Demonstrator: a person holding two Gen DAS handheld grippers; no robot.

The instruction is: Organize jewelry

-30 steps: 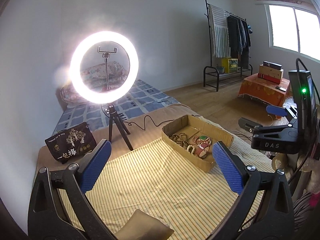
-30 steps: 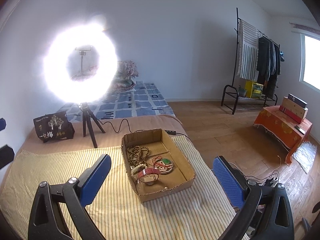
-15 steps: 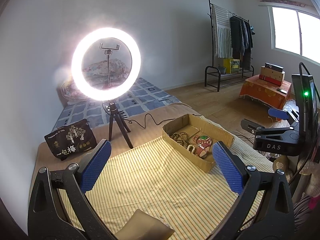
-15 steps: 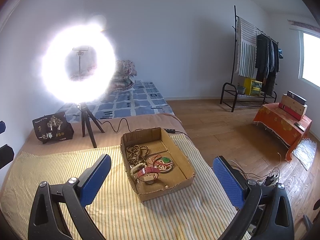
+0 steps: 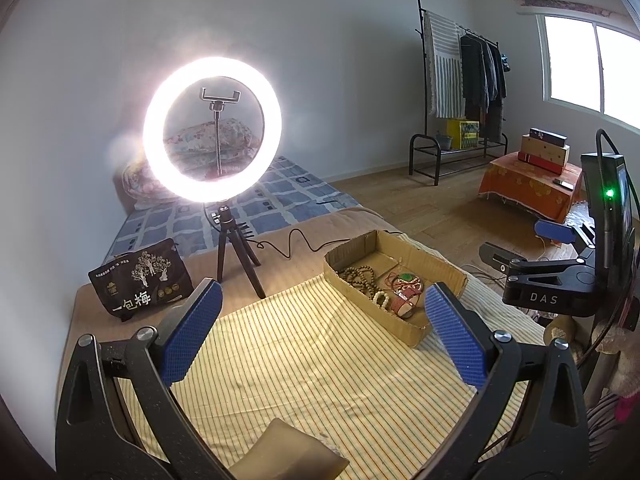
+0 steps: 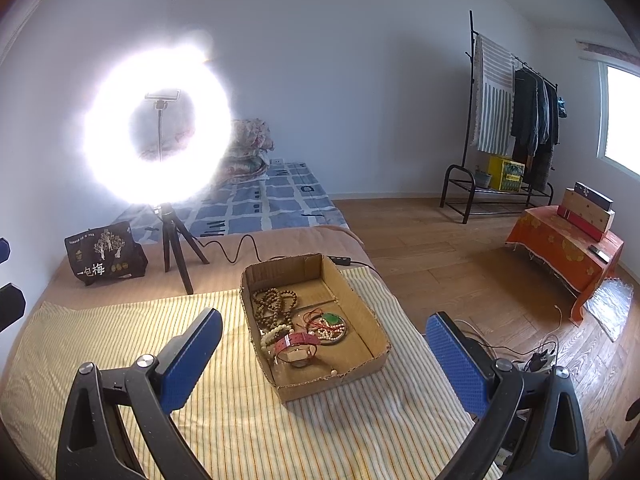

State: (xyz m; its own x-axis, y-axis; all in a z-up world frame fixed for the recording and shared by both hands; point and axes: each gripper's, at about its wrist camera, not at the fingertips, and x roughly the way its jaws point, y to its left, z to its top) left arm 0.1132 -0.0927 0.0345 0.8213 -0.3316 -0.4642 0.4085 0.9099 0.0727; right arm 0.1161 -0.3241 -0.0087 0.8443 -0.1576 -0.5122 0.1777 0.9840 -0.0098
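Both claws (image 5: 322,328) (image 6: 322,360) spread wide, above striped cloth (image 6: 248,420).

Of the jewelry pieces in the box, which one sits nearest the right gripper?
The red strap watch. It lies toward the near end of the cardboard box, closer to the right gripper than the brown bead strand or the green pendant farther back.

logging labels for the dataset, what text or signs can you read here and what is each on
"DAS": on the black body of the right tongs, seen from the left wrist view.
"一包梅": large white characters on the black bag beside the ring light tripod.
Small gold print and round seals on that bag: too small to read.
Print on the yellow box under the clothes rack: blurred, unreadable.
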